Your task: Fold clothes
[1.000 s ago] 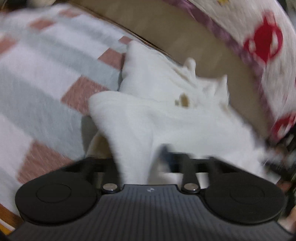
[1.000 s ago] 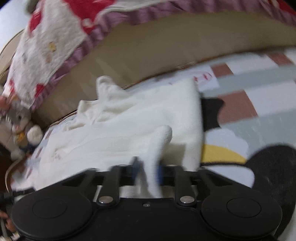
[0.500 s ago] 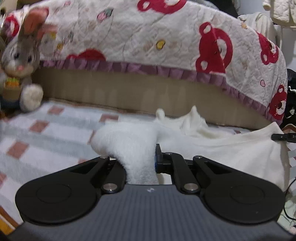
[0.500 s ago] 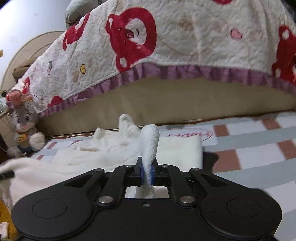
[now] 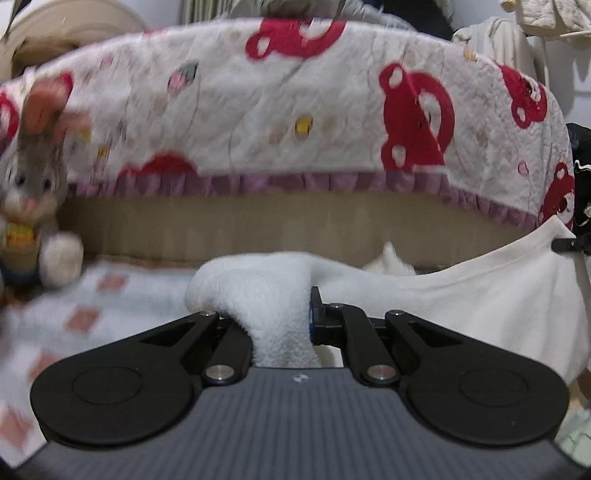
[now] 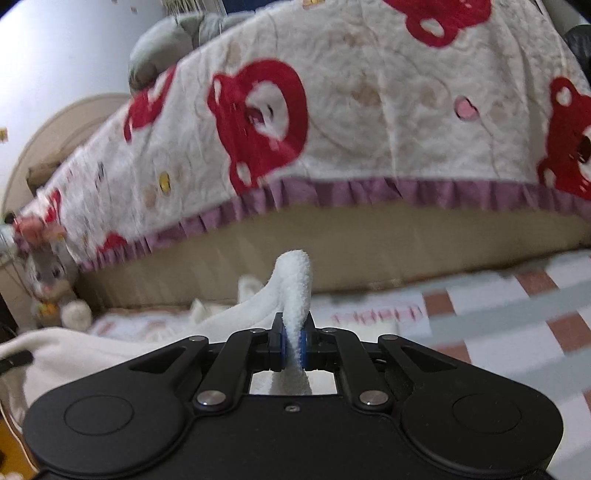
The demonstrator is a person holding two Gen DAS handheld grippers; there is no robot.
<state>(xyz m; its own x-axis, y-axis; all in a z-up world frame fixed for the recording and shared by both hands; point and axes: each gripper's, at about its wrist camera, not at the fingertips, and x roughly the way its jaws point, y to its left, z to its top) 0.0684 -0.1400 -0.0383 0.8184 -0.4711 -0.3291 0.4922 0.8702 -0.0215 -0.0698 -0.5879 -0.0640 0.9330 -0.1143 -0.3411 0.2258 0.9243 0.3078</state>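
A white fleecy garment point(image 5: 461, 295) hangs stretched between both grippers, lifted off the checked mat point(image 5: 85, 317). My left gripper point(image 5: 280, 325) is shut on one fluffy corner, which bulges up and over the fingers. At the right edge of the left wrist view the cloth rises to the tip of the other gripper. My right gripper point(image 6: 292, 347) is shut on a narrow fold of the same garment point(image 6: 110, 350), whose end curls up above the blue pads. The rest of the cloth trails off to the left and sags toward the mat point(image 6: 517, 325).
A bed point(image 5: 295, 218) with a tan base stands just ahead, draped in a white quilt point(image 5: 295, 129) with red bears and a purple frill. A grey plush rabbit point(image 5: 33, 206) sits at its left end. Clothes hang on a rack point(image 5: 535, 22) at top right.
Both grippers have risen and levelled out, lifting the white garment off the mat. The view went from the mat and cloth to the bed and quilt. The left gripper has rolled upright.
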